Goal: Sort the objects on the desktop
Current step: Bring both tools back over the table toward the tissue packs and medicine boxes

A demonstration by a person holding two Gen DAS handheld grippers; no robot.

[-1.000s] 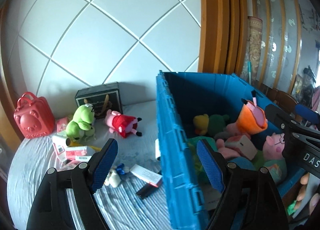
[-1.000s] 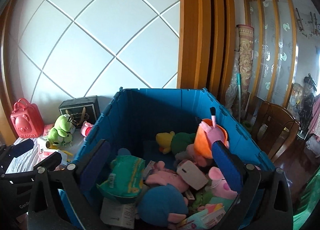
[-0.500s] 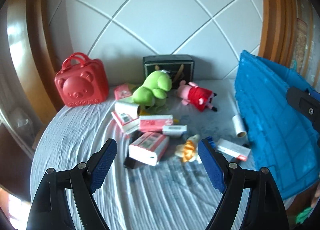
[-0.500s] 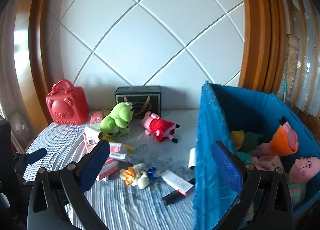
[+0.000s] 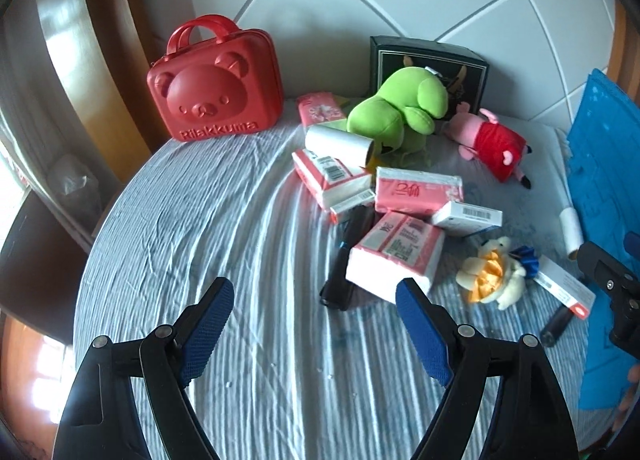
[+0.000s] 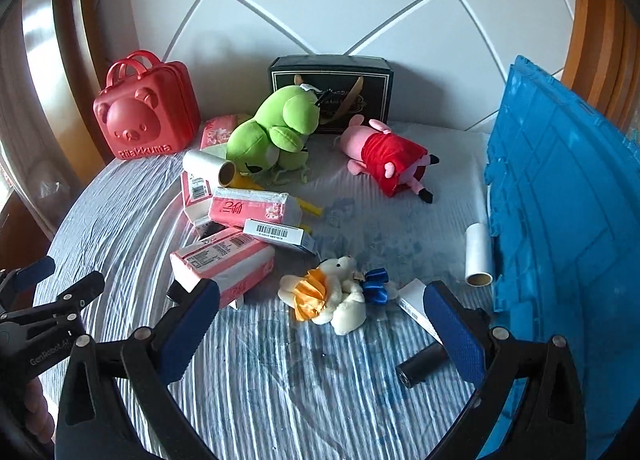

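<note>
- Plush toys: three — green frog (image 6: pixel 276 132), pink pig (image 6: pixel 384 152), small white doll (image 6: pixel 332 296).
- Pink tissue packs: four (image 5: pixel 396 252).
- Paper rolls: two (image 6: pixel 479 254).
- Red case: one (image 5: pixel 218 82).
- Black box: one (image 6: pixel 332 90).
- Blue crate: one (image 6: pixel 560 220).

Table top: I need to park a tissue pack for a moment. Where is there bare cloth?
Bare cloth lies in front of the red bear case, left of the tissue packs, and by the left gripper. Crowded between the green frog plush and blue crate.
</note>
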